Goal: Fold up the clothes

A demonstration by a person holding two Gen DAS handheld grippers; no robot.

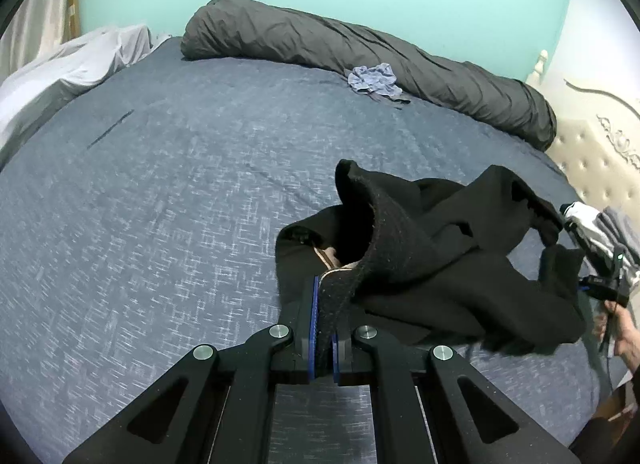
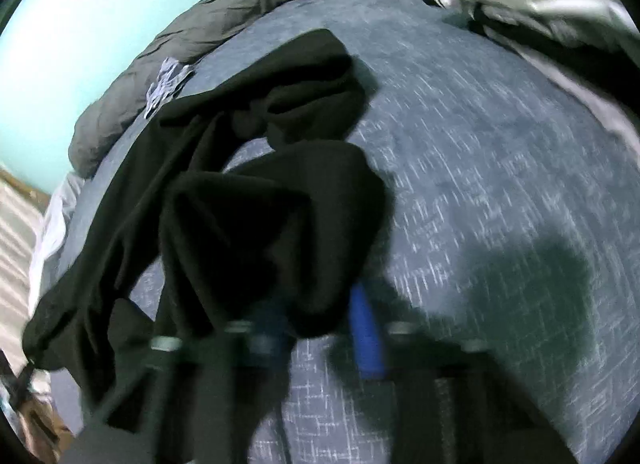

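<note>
Honestly, folding's far from done: black garment (image 1: 432, 248) hangs bunched over the bed (image 1: 160, 204), left gripper (image 1: 326, 316) jaws clamped on its edge, right gripper (image 2: 320, 328) jaws apart around fabric.

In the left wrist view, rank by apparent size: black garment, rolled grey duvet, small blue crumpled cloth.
Largest to smallest as they appear:
1. Grey duvet and black garment take up similar areas; the garment is much nearer the camera, so I won't rank them.
2. Blue crumpled cloth, clearly smallest.
</note>
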